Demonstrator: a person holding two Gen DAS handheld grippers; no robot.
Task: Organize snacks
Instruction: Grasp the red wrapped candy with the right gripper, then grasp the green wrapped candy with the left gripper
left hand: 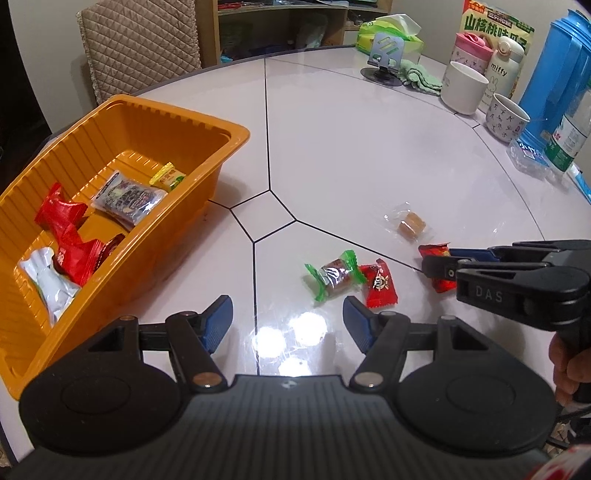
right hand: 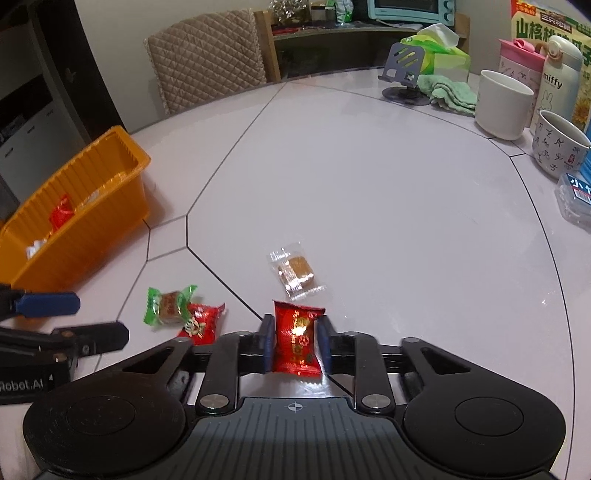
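An orange tray [left hand: 207, 122] at the table's left holds several wrapped snacks; it also shows in the right wrist view [right hand: 110, 206]. On the table lie a green-wrapped candy [left hand: 334, 275], a red candy [left hand: 380, 288] touching it, and a clear-wrapped brown sweet [left hand: 410, 223]. My left gripper [left hand: 288, 319] is open and empty, low over the table just in front of the green and red candies. My right gripper [right hand: 295, 341] is shut on a red snack packet [right hand: 297, 341], at table level; it shows at the right of the left wrist view [left hand: 437, 264].
Along the table's far right stand a white cup [left hand: 463, 86], a patterned mug [left hand: 506, 116], a miffy bottle [left hand: 504, 64], a blue jug [left hand: 557, 74], a phone stand [left hand: 382, 55], a green cloth [left hand: 421, 75] and a tissue pack [left hand: 391, 33]. A quilted chair [left hand: 144, 44] stands behind the tray.
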